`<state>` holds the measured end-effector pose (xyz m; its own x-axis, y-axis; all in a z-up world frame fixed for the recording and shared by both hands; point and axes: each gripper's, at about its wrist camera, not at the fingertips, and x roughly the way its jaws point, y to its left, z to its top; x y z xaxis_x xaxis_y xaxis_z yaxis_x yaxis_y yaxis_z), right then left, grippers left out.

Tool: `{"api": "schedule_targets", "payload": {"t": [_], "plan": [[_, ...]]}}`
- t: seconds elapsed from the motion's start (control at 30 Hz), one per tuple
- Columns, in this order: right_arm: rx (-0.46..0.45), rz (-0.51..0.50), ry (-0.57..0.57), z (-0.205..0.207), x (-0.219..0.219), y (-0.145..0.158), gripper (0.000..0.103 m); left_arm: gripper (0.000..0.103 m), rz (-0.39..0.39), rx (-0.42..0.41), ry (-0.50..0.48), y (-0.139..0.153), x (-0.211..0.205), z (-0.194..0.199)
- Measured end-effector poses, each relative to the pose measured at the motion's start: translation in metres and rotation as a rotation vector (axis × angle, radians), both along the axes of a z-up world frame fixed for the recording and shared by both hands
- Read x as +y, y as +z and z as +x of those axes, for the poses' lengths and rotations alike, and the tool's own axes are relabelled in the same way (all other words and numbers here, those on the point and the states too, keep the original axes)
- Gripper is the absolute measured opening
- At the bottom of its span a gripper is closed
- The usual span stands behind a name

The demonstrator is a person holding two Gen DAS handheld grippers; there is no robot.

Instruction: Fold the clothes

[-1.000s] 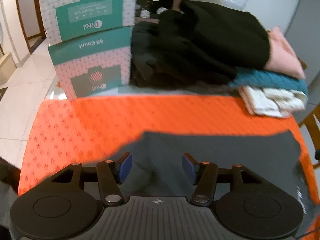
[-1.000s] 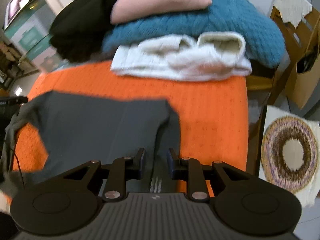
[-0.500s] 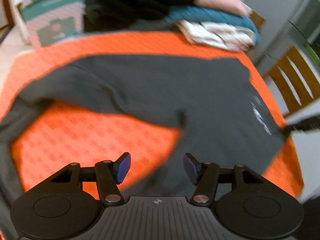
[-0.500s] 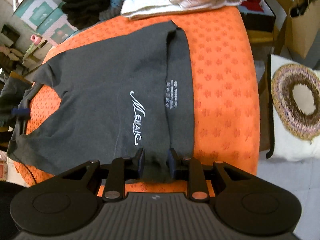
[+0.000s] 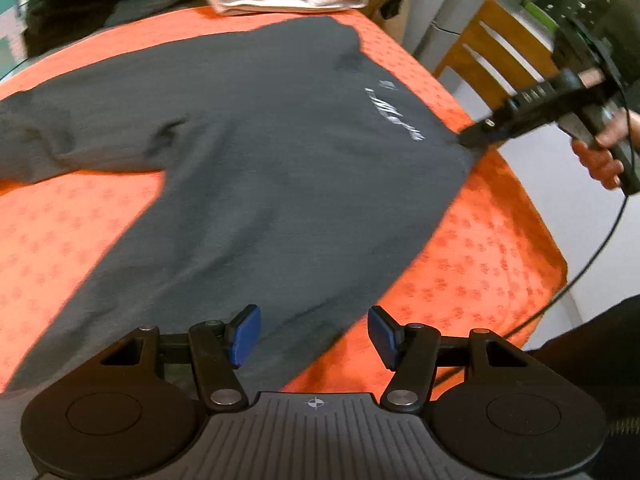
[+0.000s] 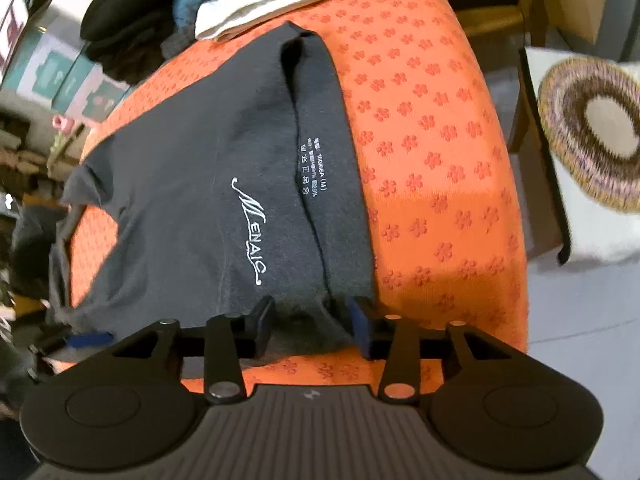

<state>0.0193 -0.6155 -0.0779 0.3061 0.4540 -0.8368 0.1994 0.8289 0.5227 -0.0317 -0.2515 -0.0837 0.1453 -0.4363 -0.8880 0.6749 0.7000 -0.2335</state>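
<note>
An orange tablecloth point(image 5: 480, 264) with a small flower print covers the table and fills most of both views. A dark grey shirt point(image 5: 260, 152) lies spread flat on it, collar toward the right edge and a sleeve trailing off to the left, with white script lettering point(image 6: 250, 228) on the chest and a printed care label point(image 6: 312, 168) inside the neck. At the far end sits a pile of other clothes point(image 6: 224, 4), white, teal and black, close to the shirt's far shoulder. The right gripper point(image 6: 312, 326) sits at the near collar; its jaws are opening, with a fold of collar cloth between the pads but no longer pinched. The left gripper point(image 5: 314, 336) hovers over the shirt's near hem with its blue pads wide apart and nothing gripped. As a judgement, the shirt is only laid out and no fold has begun. The risk now is that the freed collar bunches or clings to a pad as the right gripper lifts away, pulling the shirt askew; a careless grab at the hem could also catch the tablecloth beneath.
</note>
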Motion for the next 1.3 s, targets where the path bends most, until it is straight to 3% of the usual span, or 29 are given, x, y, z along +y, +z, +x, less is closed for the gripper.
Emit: {"api": "schedule_targets", "payload": {"t": [0.17,0.23,0.27,0.3,0.43,0.6,0.73,0.9,1.07,1.3], "plan": [[-0.004,0.041,-0.016,0.009,0.005,-0.002,0.046,0.062,0.049,-0.078,-0.049,-0.009,-0.027,-0.012],[-0.014,0.032,-0.011,0.013,0.009,-0.002,0.017,0.059,0.068,-0.110,-0.064,-0.012,-0.037,-0.015],[-0.016,0.019,-0.008,0.014,0.010,-0.001,0.005,0.038,0.078,-0.126,-0.072,-0.014,-0.041,-0.017],[-0.028,0.008,-0.010,0.014,0.010,0.000,0.005,0.003,0.084,-0.146,-0.086,-0.014,-0.044,-0.018],[-0.092,0.002,-0.030,0.001,0.001,0.018,0.005,0.003,0.065,-0.153,-0.077,-0.004,-0.038,-0.015],[-0.126,0.010,-0.028,-0.028,-0.009,0.037,0.004,0.003,0.013,-0.072,-0.088,0.010,-0.025,-0.014],[-0.109,-0.007,0.001,-0.044,-0.003,0.032,0.004,0.003,0.031,-0.008,-0.128,0.003,-0.027,-0.017],[-0.097,-0.103,0.075,-0.056,0.014,0.023,0.005,0.006,0.051,0.041,-0.122,-0.005,-0.025,-0.014],[-0.158,-0.155,0.104,-0.047,0.011,0.045,0.008,0.023,0.019,0.029,-0.076,0.014,-0.016,-0.005],[-0.256,-0.245,0.171,-0.012,-0.003,0.074,0.011,0.031,-0.028,0.000,-0.026,0.029,-0.030,0.014]]}}
